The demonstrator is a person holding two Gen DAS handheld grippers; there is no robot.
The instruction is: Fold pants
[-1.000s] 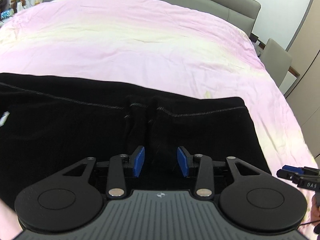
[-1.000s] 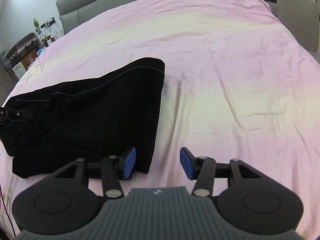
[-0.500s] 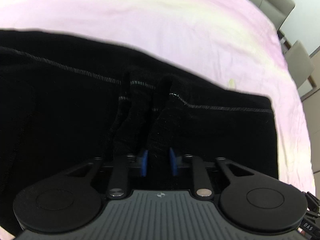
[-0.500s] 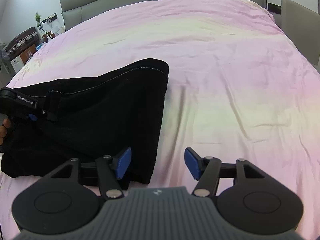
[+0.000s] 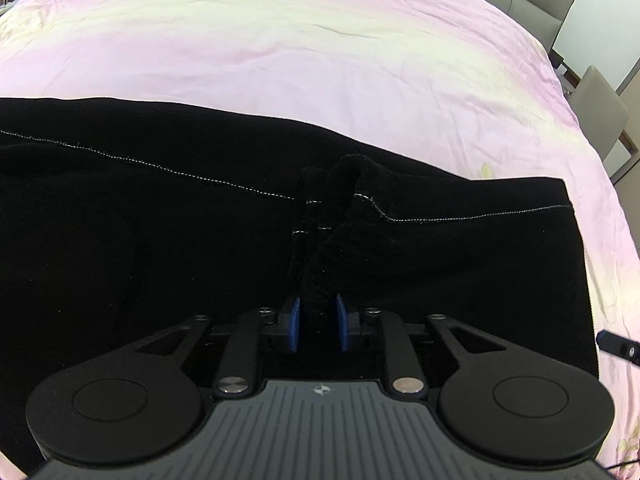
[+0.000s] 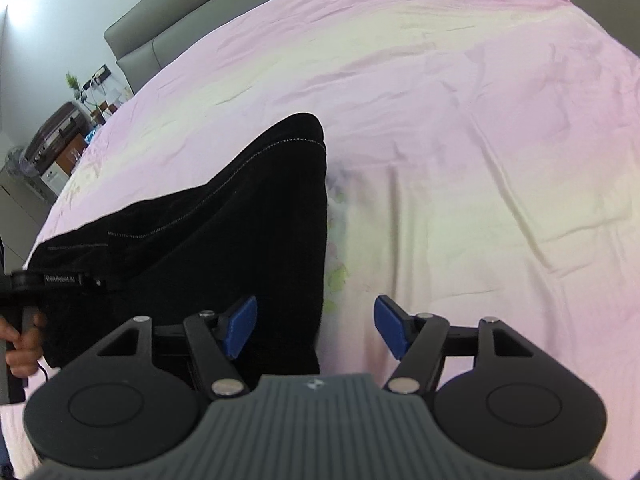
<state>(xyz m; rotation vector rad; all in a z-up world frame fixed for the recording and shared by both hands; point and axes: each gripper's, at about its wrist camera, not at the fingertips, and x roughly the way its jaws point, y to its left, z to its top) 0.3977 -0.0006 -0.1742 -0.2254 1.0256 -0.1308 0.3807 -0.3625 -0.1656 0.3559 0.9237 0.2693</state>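
left claw [image 5: 317, 322] easing apart around a black pants [image 5: 160, 240] ridge, right claw [image 6: 316, 330] widening over their edge

1. Left gripper [image 5: 318, 322]: angled downward, jaws easing apart, a bunched ridge of the black pants [image 5: 160, 260] between the blue pads.
2. Right gripper [image 6: 316, 326]: angled downward, jaws widening, pads touching nothing.
3. Left hand [image 6: 22, 342]: fingers wrapped around its gripper's handle.

Bright even daylight, fisheye-bent edges, slight blur at left.
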